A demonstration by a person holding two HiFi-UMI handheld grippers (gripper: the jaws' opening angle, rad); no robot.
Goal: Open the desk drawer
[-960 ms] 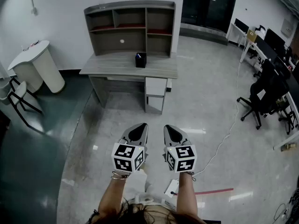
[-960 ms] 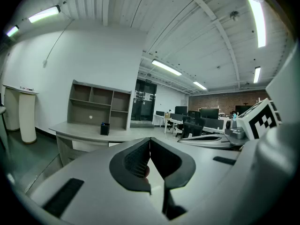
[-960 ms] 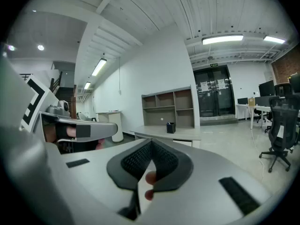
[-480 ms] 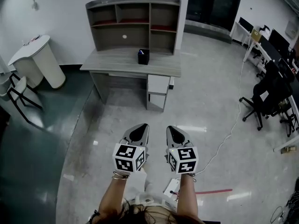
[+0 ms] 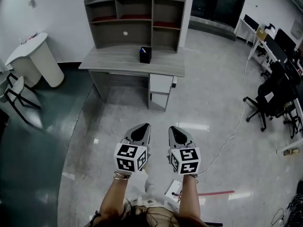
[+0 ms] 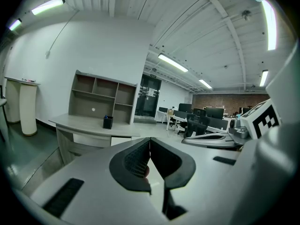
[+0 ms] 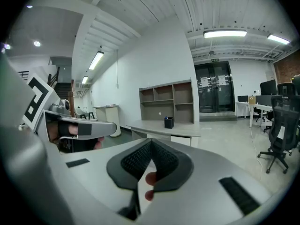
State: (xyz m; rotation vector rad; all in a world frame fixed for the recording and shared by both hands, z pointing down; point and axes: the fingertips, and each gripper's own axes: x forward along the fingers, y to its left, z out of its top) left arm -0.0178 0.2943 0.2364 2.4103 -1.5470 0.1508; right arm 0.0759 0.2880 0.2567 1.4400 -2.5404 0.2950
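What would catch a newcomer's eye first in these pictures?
The left gripper and the right gripper, each bearing a black-and-white marker cube, sit side by side low in the head view, both shut and empty. Ahead across the floor, a grey desk with shelves on top stands against the wall, a black box on it.

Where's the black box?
Head view, upper centre: black box on the desk top, right of middle, before the shelf unit, above the white drawers.
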